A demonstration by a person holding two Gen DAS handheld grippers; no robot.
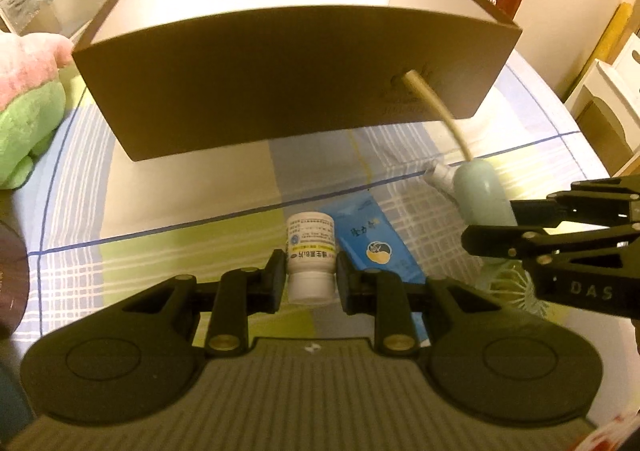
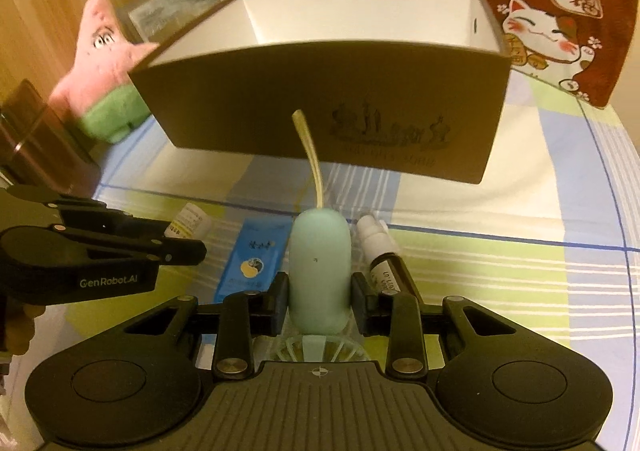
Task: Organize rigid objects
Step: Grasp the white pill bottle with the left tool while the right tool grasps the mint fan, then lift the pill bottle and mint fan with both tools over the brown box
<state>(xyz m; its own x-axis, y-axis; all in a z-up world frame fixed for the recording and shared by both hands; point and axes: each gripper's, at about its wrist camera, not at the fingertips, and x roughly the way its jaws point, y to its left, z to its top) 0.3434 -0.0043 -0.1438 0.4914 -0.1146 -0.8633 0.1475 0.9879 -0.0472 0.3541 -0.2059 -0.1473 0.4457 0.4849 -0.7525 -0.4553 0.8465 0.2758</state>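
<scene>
My left gripper (image 1: 310, 271) is shut on a small white medicine bottle (image 1: 310, 251), low over the checked cloth. In the right wrist view that bottle (image 2: 194, 217) shows beyond the left gripper (image 2: 186, 237). My right gripper (image 2: 320, 295) is shut on the handle of a mint-green hand fan (image 2: 320, 271), whose beige strap (image 2: 310, 155) points toward the box. The right gripper (image 1: 492, 223) also shows at the right edge of the left wrist view, on the fan (image 1: 482, 191). On the cloth lie a blue packet (image 2: 252, 259) and a brown dropper bottle (image 2: 386, 259). An open brown box (image 2: 320, 91) with white inner walls stands behind.
A pink and green plush star (image 2: 104, 63) leans left of the box, with a picture frame (image 2: 180, 3) behind it. A red lucky-cat cloth (image 2: 560, 11) hangs at the back right. A dark translucent container (image 2: 36, 131) stands at the far left.
</scene>
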